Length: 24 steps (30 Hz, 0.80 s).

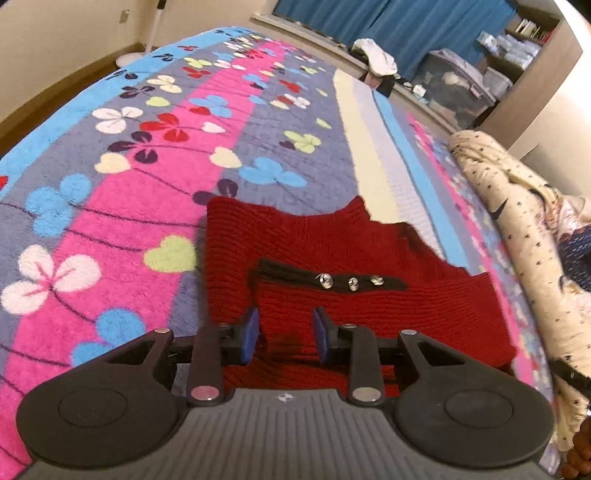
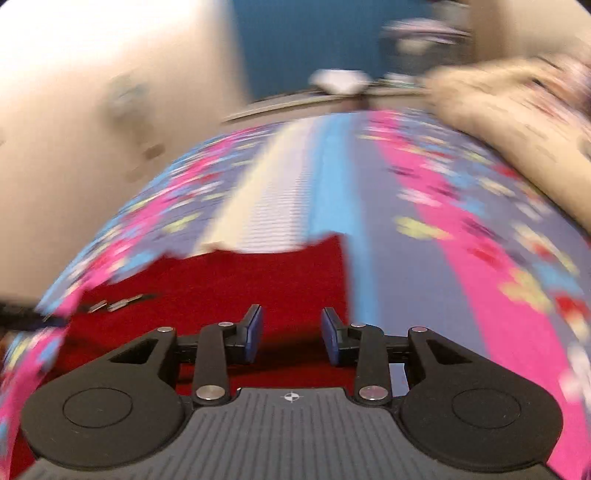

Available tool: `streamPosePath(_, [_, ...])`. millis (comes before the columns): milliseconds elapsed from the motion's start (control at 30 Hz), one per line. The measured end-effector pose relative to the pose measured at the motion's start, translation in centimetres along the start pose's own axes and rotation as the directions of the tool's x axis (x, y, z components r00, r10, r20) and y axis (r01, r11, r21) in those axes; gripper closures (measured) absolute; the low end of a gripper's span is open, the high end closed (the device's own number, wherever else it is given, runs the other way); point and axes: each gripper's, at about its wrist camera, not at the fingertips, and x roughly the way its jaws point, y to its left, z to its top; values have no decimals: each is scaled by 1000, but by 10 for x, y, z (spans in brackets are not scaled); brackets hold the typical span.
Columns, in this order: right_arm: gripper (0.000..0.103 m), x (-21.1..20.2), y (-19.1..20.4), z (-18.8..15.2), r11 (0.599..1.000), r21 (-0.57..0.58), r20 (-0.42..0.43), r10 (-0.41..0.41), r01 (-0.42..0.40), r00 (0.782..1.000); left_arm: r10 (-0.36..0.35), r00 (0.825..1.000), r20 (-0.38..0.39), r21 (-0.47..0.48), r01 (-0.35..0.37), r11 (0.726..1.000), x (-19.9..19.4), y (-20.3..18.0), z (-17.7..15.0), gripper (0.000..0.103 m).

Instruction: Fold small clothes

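On the flowered blanket (image 1: 122,206) in front of you lies the red knitted garment (image 1: 314,240), spread flat with a black strip carrying three shiny studs (image 1: 328,281) across its middle. Your left gripper (image 1: 285,334) hangs just over the garment's near part, blue pads (image 1: 251,332) apart with red knit showing between them and nothing pinched. Your right gripper (image 2: 291,334) is likewise spread wide above the same garment (image 2: 258,280), close to its right edge where the blanket's (image 2: 472,266) grey and pink stripes begin; that view is smeared with blur. A cream patterned cloth (image 1: 517,206) is bunched along the blanket's right side, and blue curtains (image 1: 388,22) hang beyond.
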Motion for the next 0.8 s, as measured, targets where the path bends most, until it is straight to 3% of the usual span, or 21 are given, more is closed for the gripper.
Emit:
streamPosePath(67, [65, 7, -26, -5, 992, 77, -92, -95, 103, 991, 14, 1000, -15, 19, -14, 1000, 10, -3, -4, 68])
streamPosePath(167, [65, 6, -41, -3, 986, 116, -47, -118, 122, 992, 63, 998, -6, 101, -62, 993, 18, -11, -11, 71])
streamPosePath(233, [65, 16, -44, -5, 984, 108, -80, -134, 143, 988, 108, 994, 17, 149, -110, 983, 16, -16, -14, 92])
streamPosePath(267, [65, 21, -44, -7, 984, 102, -95, -137, 147, 986, 110, 994, 26, 155, -113, 982, 12, -16, -13, 98])
streamPosePath(367, [65, 39, -37, -13, 990, 53, -131, -122, 130, 984, 63, 993, 104, 113, -75, 991, -13, -14, -6, 100])
streamPosePath(433, [65, 48, -31, -19, 989, -12, -164, -149, 149, 975, 73, 987, 143, 122, -90, 988, -20, -14, -4, 102])
streamPosePath(533, [65, 62, -29, -28, 982, -79, -220, -187, 174, 957, 133, 987, 90, 145, -145, 979, -6, -16, -9, 102])
streamPosePath(567, [71, 66, -29, -31, 982, -88, -243, -185, 168, 952, 147, 986, 78, 157, -158, 975, -3, -17, -10, 102])
streamPosePath(633, [91, 65, -25, -33, 982, -109, -245, -175, 152, 954, 144, 983, 112, 158, -161, 974, -11, -21, -9, 101])
streamPosePath(700, [93, 59, -21, -29, 978, -135, -221, -183, 156, 958, 113, 984, 136, 136, -132, 982, -22, -19, -4, 98])
streamPosePath(800, [94, 50, -38, -22, 991, -5, -224, -134, 136, 965, 98, 986, 133, 93, -111, 989, -28, -10, 3, 98])
